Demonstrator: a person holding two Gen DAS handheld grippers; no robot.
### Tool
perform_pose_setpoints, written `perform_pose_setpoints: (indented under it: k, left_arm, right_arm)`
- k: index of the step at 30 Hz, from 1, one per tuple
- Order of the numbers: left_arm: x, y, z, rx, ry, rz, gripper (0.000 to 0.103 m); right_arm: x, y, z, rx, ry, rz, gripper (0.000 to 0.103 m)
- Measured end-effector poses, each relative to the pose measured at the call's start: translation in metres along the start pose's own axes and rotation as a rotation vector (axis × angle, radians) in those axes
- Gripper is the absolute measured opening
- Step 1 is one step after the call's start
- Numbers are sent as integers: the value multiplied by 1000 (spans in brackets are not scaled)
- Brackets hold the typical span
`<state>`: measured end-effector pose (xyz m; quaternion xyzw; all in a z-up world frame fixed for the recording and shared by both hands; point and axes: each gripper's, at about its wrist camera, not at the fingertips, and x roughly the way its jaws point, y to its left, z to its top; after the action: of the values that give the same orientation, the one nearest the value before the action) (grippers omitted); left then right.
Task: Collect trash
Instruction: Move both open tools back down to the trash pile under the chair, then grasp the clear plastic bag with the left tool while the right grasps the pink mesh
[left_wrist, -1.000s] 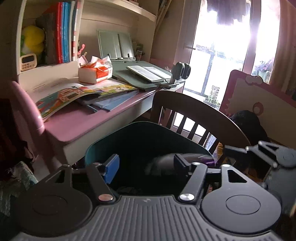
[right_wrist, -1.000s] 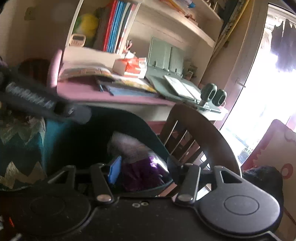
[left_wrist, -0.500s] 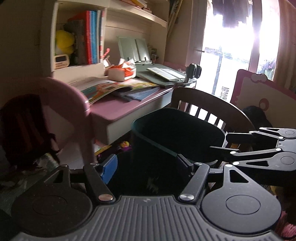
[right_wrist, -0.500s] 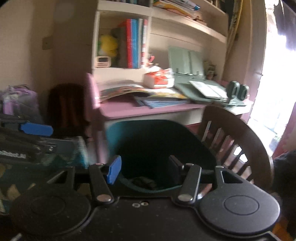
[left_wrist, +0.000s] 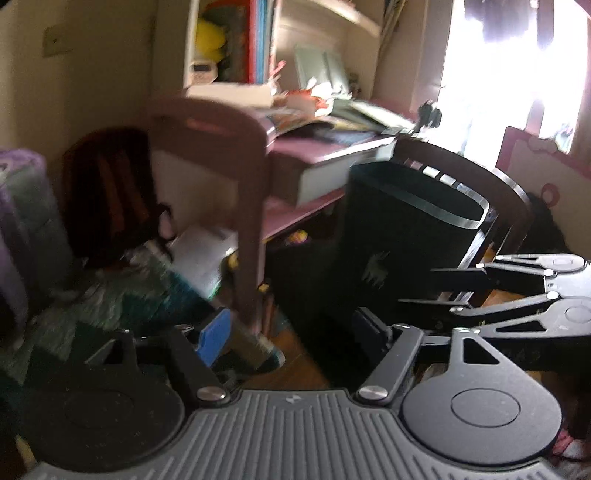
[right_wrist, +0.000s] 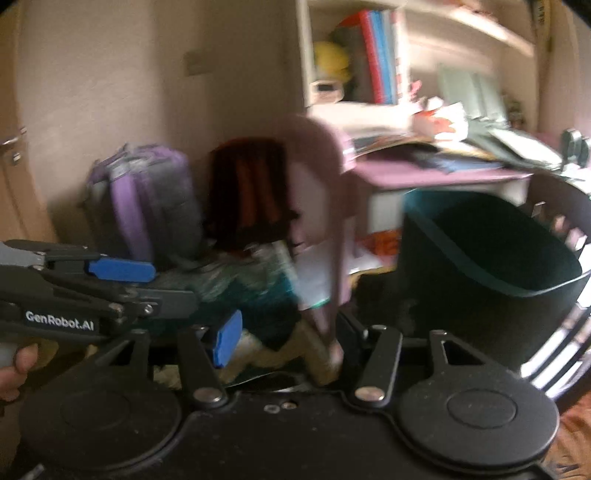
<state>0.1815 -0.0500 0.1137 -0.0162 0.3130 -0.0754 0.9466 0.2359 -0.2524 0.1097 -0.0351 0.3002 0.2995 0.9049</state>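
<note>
A dark teal trash bin (left_wrist: 406, 229) stands on the floor beside the pink desk, in front of a dark wooden chair; it also shows at the right of the right wrist view (right_wrist: 491, 273). Its inside is hidden from here. My left gripper (left_wrist: 291, 332) is open and empty, low and to the left of the bin. My right gripper (right_wrist: 284, 336) is open and empty, also left of the bin. The right gripper shows side-on in the left wrist view (left_wrist: 480, 288), and the left gripper shows in the right wrist view (right_wrist: 110, 288).
A pink desk (left_wrist: 325, 151) holds books and papers under a bookshelf (right_wrist: 373, 55). A pink chair (left_wrist: 221, 147) stands left of the bin. A purple backpack (right_wrist: 147, 199) and a dark red bag (right_wrist: 247, 192) lean on the wall. A patterned teal cloth (left_wrist: 122, 295) lies low left.
Both grippers have pulled back and swung left, away from the bin. The bin's inside, seen from above a second ago, is now out of sight. Both stay open.
</note>
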Motion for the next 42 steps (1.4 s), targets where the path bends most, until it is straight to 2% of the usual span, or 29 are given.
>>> perform_pose_setpoints:
  k: [4,6,9,13,18,21,24,28,30,34,38,42]
  left_arm:
    - [0,33,-38,-23,36,53,78]
    - [4,51,-57,-59,58,60,83]
    - [13,81,-87,-138,95,60,84]
    - [38,120,-128,-212,156,84,84]
    - [85,168,-185,-301,249,162,85]
    - [123,194,-220,-354,335,222,85]
    - [158,215,-255,-396,434,266,85]
    - [201,240,-297,-454,567,318,85]
    - [220,253,-315,-480,617,330,85]
    - [258,269,-350,-500,728,339,85]
    - [293,274,-375,-463,803,331,85]
    - [329,279,-402,-449,882,305,85]
  right_arm:
    - [30,28,-22,-19,42,94,56]
    - [51,41,-34,-26,80,109,56]
    - [84,55,-51,2,155,127,56]
    - [137,69,-75,106,283,161,56]
    - [204,95,-110,144,421,152,56]
    - [250,108,-138,191,516,121,56]
    - [297,118,-175,221,609,47,56]
    - [354,116,-228,355,769,-21,56]
    - [378,117,-250,390,820,-54,56]
    - [416,120,-313,349,938,-136,56]
    - [438,115,-364,314,1084,-213,56]
    - [458,124,-393,211,1169,-189,56]
